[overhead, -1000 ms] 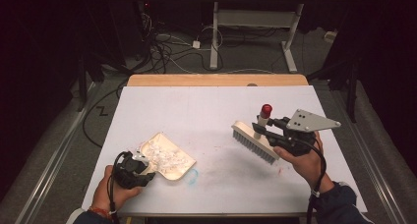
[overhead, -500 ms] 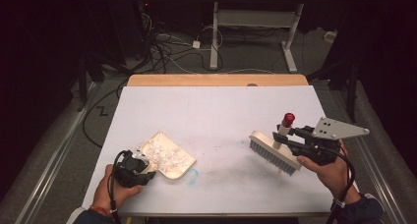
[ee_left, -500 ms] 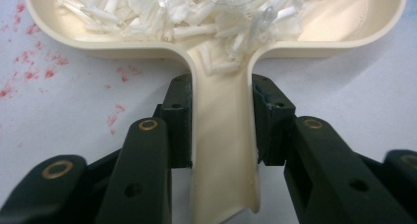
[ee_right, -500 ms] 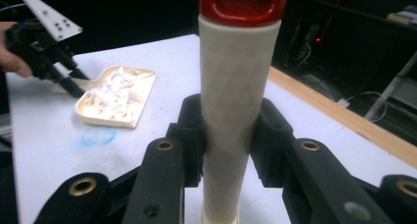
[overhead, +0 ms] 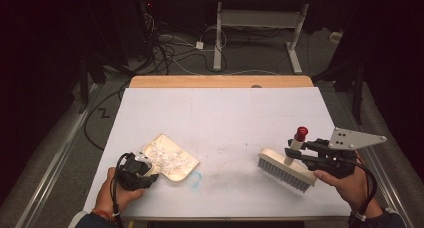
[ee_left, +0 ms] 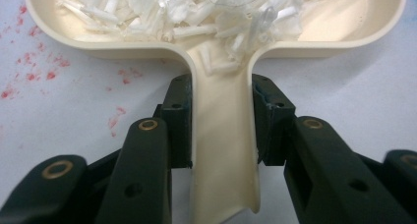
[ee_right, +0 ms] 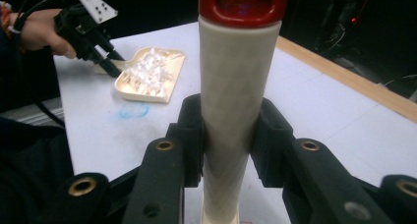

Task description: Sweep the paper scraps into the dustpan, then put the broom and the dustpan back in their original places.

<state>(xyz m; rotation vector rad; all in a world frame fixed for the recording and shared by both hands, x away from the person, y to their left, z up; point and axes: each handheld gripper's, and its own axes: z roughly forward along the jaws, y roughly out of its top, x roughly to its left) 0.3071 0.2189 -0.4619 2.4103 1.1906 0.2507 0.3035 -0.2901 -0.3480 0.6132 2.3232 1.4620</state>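
Dustpan (overhead: 169,160) — a cream plastic pan loaded with white, translucent scraps (overhead: 167,155) — lies flat on the white table (overhead: 220,118) at its near left. The pan's handle runs toward the person, and the left gripper (overhead: 142,172) is clamped on that handle; in the left gripper view the two black jaws press against both sides of the handle (ee_left: 221,150), just behind the point where it widens into the pan. Red specks (ee_left: 34,71) mark the table surface beside the pan in that view. The brush (overhead: 286,168) sits at the near right of the table, well apart from the dustpan, with its bristles down at the surface and its cream handle rising at a tilt to a red cap (overhead: 301,133). The right gripper (overhead: 295,155) is closed on that handle — the right gripper view shows both jaws tight against the cream shaft (ee_right: 233,101) below the red cap. A faint blue mark (overhead: 195,178) lies on the table just beside the dustpan's near corner.
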